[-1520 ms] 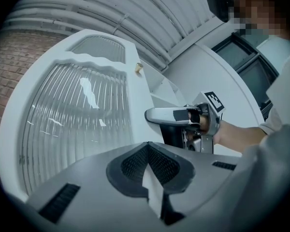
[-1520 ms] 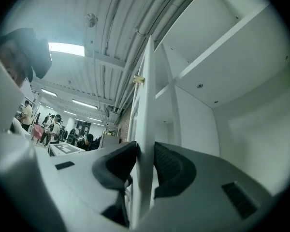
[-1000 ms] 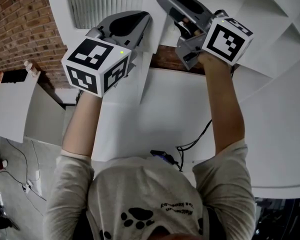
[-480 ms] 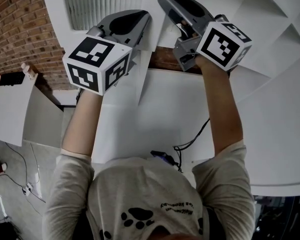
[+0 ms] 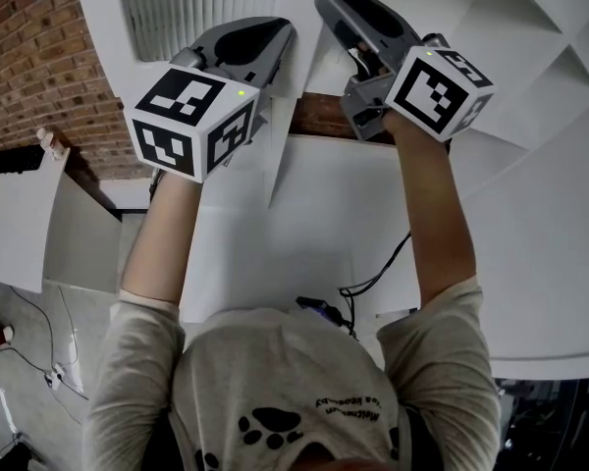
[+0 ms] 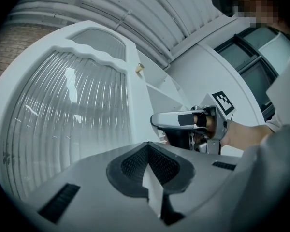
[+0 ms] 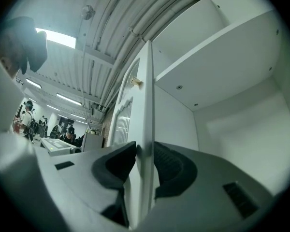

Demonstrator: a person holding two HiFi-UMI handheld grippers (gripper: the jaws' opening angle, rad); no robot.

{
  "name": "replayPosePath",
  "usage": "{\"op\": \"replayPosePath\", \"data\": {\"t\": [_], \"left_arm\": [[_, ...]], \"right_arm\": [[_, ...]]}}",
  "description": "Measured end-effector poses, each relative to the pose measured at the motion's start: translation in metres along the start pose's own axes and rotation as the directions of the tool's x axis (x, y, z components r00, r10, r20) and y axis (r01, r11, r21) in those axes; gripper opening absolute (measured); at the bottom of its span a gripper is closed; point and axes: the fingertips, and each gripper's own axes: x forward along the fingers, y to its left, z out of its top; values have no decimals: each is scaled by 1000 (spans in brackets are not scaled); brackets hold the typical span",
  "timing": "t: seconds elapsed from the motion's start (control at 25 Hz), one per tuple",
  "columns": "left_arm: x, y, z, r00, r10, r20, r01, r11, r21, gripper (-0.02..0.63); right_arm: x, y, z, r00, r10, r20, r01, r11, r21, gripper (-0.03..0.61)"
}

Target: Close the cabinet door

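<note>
Red brick wall (image 5: 39,47) at the left, grey floor (image 5: 20,312) beneath with thin cables (image 5: 41,356), ribbed white ceiling (image 7: 101,28) with strip lights overhead. Straight ahead, one white cabinet (image 5: 540,214) of smooth flat panels, with one shelf board (image 7: 217,57) inside its open compartment.

One cabinet door (image 6: 133,95), swung out toward the person. White frame with a scalloped top rail around a single pane of ribbed glass (image 6: 63,124). One small tan fitting (image 7: 134,81) on the narrow edge, higher up.

Two grey, smooth-bodied grippers raised side by side, with two marker cubes (image 5: 440,91) of black-and-white squares, one on each.

Right tongs (image 7: 145,145) clamped on the door's thin edge, dark textured pads pressed to both faces, just closed in a little further with that edge between them.

Left tongs (image 6: 147,144) drawn together at the tips, just beside the door's glazed face. A white sliver at the seam nearer the camera, impossible to identify.

Two bare forearms (image 5: 162,234) in light sleeves (image 5: 128,381). One black cord (image 5: 378,278) trailing below the right arm.
</note>
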Motion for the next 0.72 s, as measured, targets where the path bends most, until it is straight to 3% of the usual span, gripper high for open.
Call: {"op": "replayPosePath", "data": {"t": [0.56,0.72], "left_arm": [[7,8,-1,1000,-13,3,13,1000,-16,8],[8,12,0,1000,-5,4,5,1000,-20,8]], "right_arm": [[-6,-14,-3,996,-94,-6,94,995,-15,121],[-13,-11,4,992,-127,17,128,992,-24,82]]}}
